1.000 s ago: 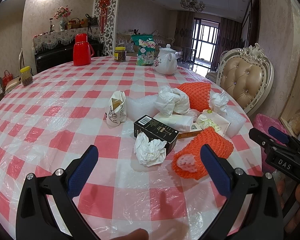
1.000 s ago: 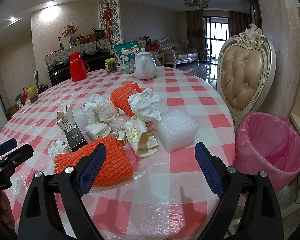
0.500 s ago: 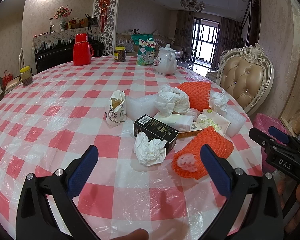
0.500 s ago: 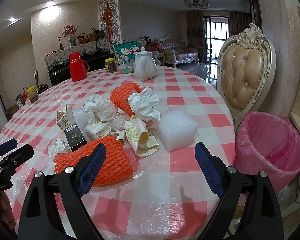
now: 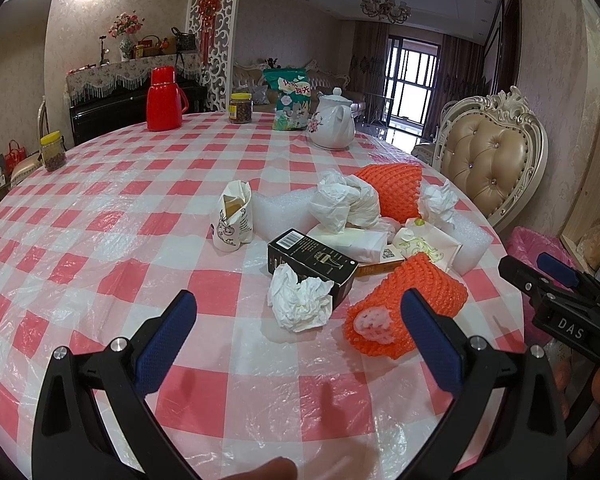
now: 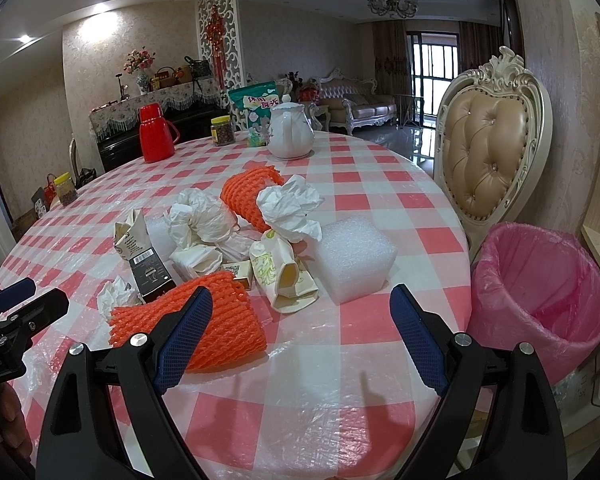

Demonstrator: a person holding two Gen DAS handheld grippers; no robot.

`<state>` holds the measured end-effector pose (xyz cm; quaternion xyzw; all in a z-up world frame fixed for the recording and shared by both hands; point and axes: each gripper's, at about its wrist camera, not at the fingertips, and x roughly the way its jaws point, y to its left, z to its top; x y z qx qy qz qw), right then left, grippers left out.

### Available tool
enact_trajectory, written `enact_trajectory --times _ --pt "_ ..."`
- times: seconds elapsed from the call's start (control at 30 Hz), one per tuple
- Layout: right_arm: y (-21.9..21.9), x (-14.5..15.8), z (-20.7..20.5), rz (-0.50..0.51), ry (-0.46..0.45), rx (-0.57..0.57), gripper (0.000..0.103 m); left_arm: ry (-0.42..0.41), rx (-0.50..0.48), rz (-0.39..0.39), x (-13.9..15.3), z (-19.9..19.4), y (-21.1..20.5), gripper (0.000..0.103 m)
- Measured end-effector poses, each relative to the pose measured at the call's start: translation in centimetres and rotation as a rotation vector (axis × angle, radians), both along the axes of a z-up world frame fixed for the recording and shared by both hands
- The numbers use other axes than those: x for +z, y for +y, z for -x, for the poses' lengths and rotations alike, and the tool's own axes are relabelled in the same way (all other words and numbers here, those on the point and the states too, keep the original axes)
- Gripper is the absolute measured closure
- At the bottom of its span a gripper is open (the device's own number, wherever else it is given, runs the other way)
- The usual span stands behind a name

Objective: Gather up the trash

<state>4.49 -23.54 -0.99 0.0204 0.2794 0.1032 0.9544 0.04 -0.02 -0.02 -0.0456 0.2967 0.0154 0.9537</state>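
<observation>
1. Two tools, both with jaws spread wide and holding nothing: left tool (image 5: 298,328), right tool (image 6: 300,328). Each hangs over the near edge of the bench (image 5: 112,216), which carries a red-and-white checked cover.
2. Trash pile sits on the bench toward 1 o'clock in the left wrist view, toward 11 o'clock in the right wrist view.
3. Left view only shows the open end of the near orange foam net (image 5: 404,308), with white filling inside. A crumpled tissue (image 5: 300,300) touches the black box (image 5: 312,264) just behind it.
4. Right view shows the pink-lined bin (image 6: 540,300) whole, on the floor at 3 o'clock, beside the chair (image 6: 492,140); the left view catches only a sliver of its rim.
5. Right view shows the white foam block (image 6: 352,260) fully; in the left view it is partly hidden behind the pile.
6. Far side of the bench, 12 o'clock: red flask (image 5: 163,98), white teapot (image 5: 334,124), apart from the trash.
</observation>
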Motion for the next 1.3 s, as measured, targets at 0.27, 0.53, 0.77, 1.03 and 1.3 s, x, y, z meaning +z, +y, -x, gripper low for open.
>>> enact_trajectory --times 0.27,0.53,0.77,1.03,1.3 --pt "0.0 0.0 0.0 0.000 0.000 -0.001 0.018 0.001 0.001 0.001 0.0 0.0 0.0 0.004" --pt "0.5 -0.4 -0.1 -0.006 0.017 0.023 0.018 0.003 0.009 0.005 -0.3 0.1 0.3 0.004" --pt "2.1 -0.8 -0.5 -0.032 0.062 0.088 0.018 0.015 0.041 0.014 -0.9 -0.4 1.6 0.004" --pt "5.2 -1.3 -1.1 -0.014 0.089 0.156 0.018 0.019 0.074 0.032 -0.9 -0.6 3.2 0.004" --pt "7.7 -3.2 -2.2 0.032 0.165 0.206 0.018 0.034 0.080 0.053 -1.3 -1.6 4.6 0.004"
